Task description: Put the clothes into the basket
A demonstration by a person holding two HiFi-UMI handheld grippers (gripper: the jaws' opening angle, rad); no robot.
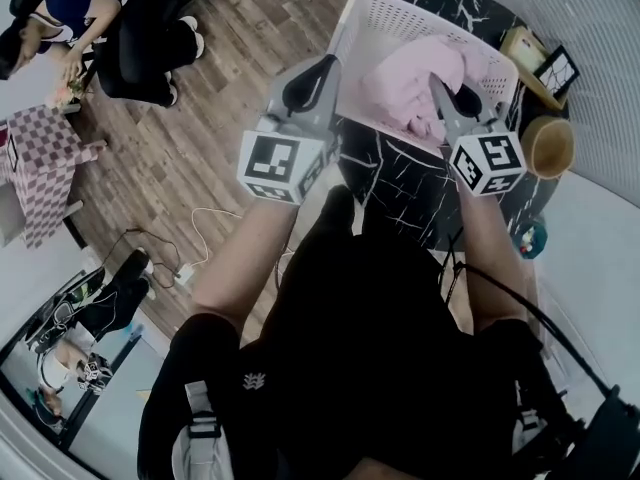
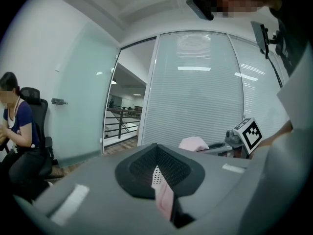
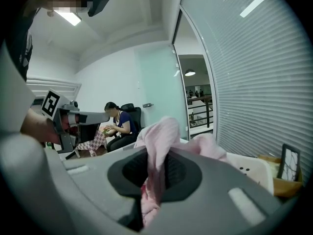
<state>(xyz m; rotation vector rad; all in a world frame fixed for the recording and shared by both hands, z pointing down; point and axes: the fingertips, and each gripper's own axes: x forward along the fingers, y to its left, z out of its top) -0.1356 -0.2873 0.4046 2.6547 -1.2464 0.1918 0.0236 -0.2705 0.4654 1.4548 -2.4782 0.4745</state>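
Well, the pink garment [image 1: 425, 78] already lies heaped inside the white basket [image 1: 385, 13], which stands on the dark marbled counter [image 1: 400, 193] — but it has not been let go. The right gripper [image 1: 440, 93] has its jaws clenched on a fold of the cloth. In the right gripper view the pink fabric rises out of the pinch and flops over towards the basket. The left gripper [image 1: 318, 73] sits at the basket's left rim, and its own view shows the jaws closed with a thin strip of pink caught between them. A bit of perforated white shows in the gap too, and I cannot tell whether that is basket wall nipped along with the cloth or only seen behind it.

The step in hand looks like the release. To do it well, I would bring both pinches low inside the rim so nothing hangs over the edge. Then I would open the right jaws and lift straight up, so the fold slides off instead of trailing out. The left needs more care — if it does grip the wall, a pull could drag the basket across the counter. Open fully before withdrawing, and give the wooden bowl [image 1: 548, 146] near the basket's right side a clear berth.
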